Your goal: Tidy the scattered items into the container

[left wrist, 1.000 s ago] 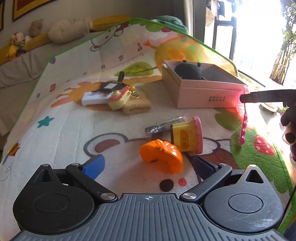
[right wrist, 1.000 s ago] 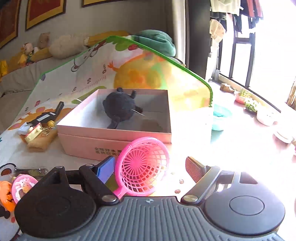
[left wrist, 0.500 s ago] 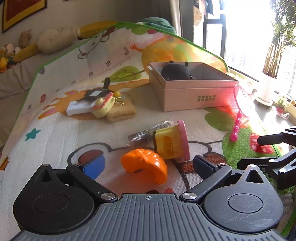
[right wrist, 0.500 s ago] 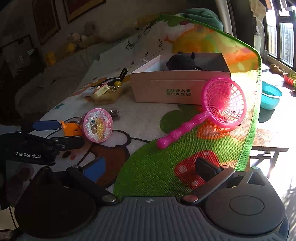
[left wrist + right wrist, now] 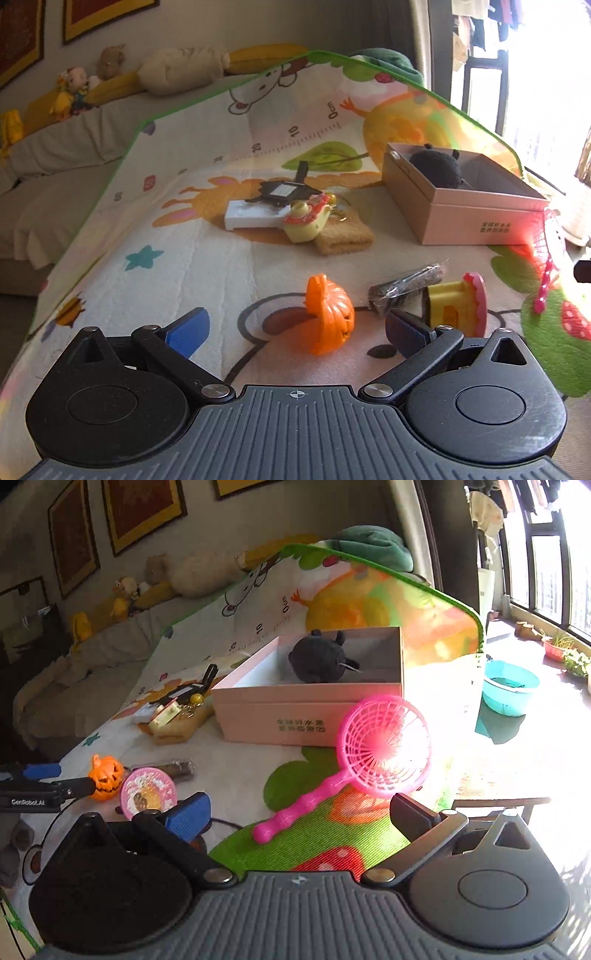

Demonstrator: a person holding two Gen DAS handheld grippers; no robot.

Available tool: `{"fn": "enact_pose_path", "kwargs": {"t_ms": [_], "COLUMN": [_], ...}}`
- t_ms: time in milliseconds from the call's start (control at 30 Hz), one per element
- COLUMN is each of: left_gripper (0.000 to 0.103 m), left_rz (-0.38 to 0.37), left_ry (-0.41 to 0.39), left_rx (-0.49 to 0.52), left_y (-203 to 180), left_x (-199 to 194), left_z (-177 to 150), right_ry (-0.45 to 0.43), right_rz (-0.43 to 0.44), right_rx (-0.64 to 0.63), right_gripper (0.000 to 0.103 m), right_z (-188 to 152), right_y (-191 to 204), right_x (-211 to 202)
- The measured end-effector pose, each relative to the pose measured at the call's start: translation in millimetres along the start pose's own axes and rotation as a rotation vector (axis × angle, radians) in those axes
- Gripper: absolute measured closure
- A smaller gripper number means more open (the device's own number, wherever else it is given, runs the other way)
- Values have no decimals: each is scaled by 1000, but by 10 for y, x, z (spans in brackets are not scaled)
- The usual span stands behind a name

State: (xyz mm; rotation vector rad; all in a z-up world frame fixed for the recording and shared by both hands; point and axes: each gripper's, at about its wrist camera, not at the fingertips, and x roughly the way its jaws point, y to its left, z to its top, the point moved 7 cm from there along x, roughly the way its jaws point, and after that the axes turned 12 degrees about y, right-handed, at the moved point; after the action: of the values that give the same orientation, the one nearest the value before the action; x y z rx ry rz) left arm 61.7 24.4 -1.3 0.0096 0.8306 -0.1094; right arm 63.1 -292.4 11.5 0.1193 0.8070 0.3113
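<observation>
Lying on the mat point(image 5: 258, 775) just in front of the box point(image 5: 295, 716), the pink net point(image 5: 384, 746) leans its hoop near the box's front wall, handle point(image 5: 295, 812) slanting down toward the right gripper point(image 5: 299, 812). Right fingers spread wide, nothing between the pads, having just been opening. Left gripper point(image 5: 295, 332) likewise spread wide, holding nothing, blue pad point(image 5: 186, 330) to one side, dark pad point(image 5: 404, 330) to the other. Just ahead of it, an orange pumpkin point(image 5: 328, 314) on the mat, tipped on its side in the left view. Beside the pumpkin, a yellow toy with a pink round face point(image 5: 458, 306), touching a dark wrapped packet point(image 5: 406, 284). Farther back, clustered together: a white block point(image 5: 251, 216), a black tag point(image 5: 284, 190) on top, a yellow-green toy point(image 5: 306, 221) and a tan cloth point(image 5: 343, 236). Inside the box, only a black plush point(image 5: 319, 659), resting toward the back. Beyond the mat's raised edge, a teal basin point(image 5: 509, 686) on the sunlit floor.
</observation>
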Motion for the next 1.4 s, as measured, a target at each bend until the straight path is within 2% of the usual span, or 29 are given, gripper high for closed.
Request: {"fn": "enact_pose_path", "kwargs": {"t_ms": [100,233,300,333,400,467,500,533,667,700,767,867,933,1000,1167,1200,1233,1267,1333,1400], "left_gripper": [0,0,0,0,0,0,0,0,0,0,0,0,0,0,0,0,0,0,0,0], "left_rz": [-113,-151,-163,-178,-214,-239,-248,-253,-251,-248,-244,-243,-234,-234,-251,-253,-255,-256,-259,-259], "left_ry": [-9,-7,5,10,15,11,10,11,27,27,24,22,17,13,13,14,13,9,2,-3], "left_rx": [31,136,162,169,179,199,212,223,244,248,246,225,210,186,135,130,128,128,128,116], "left_y": [-252,-592,-693,-733,-806,-888,-934,-971,-1063,-1073,-1068,-992,-915,-834,-717,-708,-702,-694,-662,-595], "left_x": [-80,-104,-92,-87,-86,-87,-80,-67,5,10,4,-20,-35,-52,-28,-20,-16,-22,-40,-45], "left_z": [-19,-100,-138,-150,-157,-152,-151,-154,-192,-204,-227,-239,-238,-250,-267,-271,-275,-282,-299,-318], "right_ry": [-40,-29,23,48,90,108,103,88,16,10,28,57,80,107,154,165,181,196,199,170], "right_rz": [-29,23,125,204,407,504,489,421,43,22,47,83,82,75,0,-2,1,7,11,-23], "right_rx": [97,219,278,290,243,163,112,63,-152,-175,-131,-9,65,105,129,128,129,131,124,95], "right_gripper": [0,0,0,0,0,0,0,0,0,0,6,25,48,58,70,74,86,91,95,96], "right_z": [295,568,568,543,454,352,306,269,175,162,174,235,244,207,139,132,124,122,145,198], "right_y": [-357,-683,-682,-612,-312,-70,38,109,303,345,357,272,145,55,-42,-34,-21,-4,25,37], "right_x": [71,327,477,507,456,347,296,247,178,175,199,292,359,379,477,506,540,559,521,409]}}
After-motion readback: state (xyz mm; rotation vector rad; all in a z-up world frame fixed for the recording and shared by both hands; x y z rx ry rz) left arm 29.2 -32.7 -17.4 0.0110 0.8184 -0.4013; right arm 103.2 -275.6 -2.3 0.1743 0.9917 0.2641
